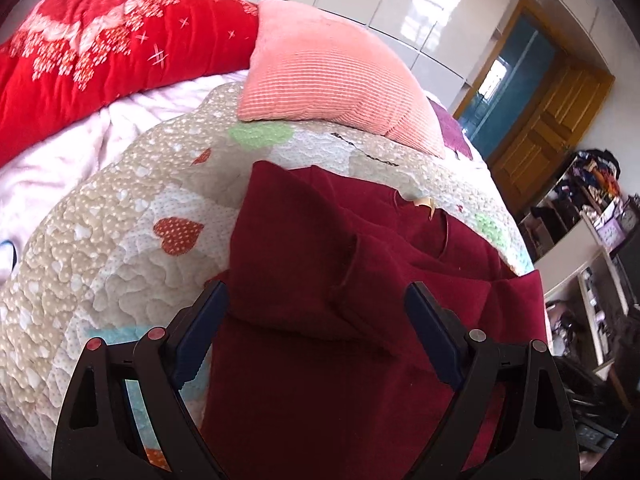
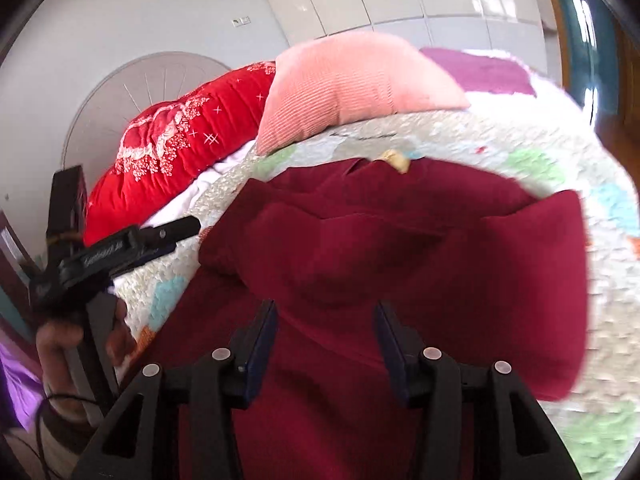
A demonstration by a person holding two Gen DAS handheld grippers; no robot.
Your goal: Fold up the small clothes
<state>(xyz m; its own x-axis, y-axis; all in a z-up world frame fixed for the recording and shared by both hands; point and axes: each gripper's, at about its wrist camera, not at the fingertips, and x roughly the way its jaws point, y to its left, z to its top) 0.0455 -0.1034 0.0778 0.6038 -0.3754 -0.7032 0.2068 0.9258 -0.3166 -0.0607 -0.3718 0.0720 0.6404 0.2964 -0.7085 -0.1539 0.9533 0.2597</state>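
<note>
A dark red small garment (image 1: 320, 280) lies partly folded on the heart-patterned quilt (image 1: 120, 248), its neck label at the far edge. It also shows in the right wrist view (image 2: 400, 248), with a sleeve folded over its middle. My left gripper (image 1: 316, 292) is open and empty, hovering over the garment's near left part. My right gripper (image 2: 326, 308) is open and empty above the garment's near middle. The left gripper also shows in the right wrist view (image 2: 176, 232) at the garment's left edge, held by a hand.
A pink ribbed pillow (image 1: 332, 76) and a red floral duvet (image 1: 100, 52) lie at the far side of the bed. The quilt's right edge (image 1: 516, 240) drops off toward cluttered shelves (image 1: 592, 248) and a wooden door (image 1: 552, 128).
</note>
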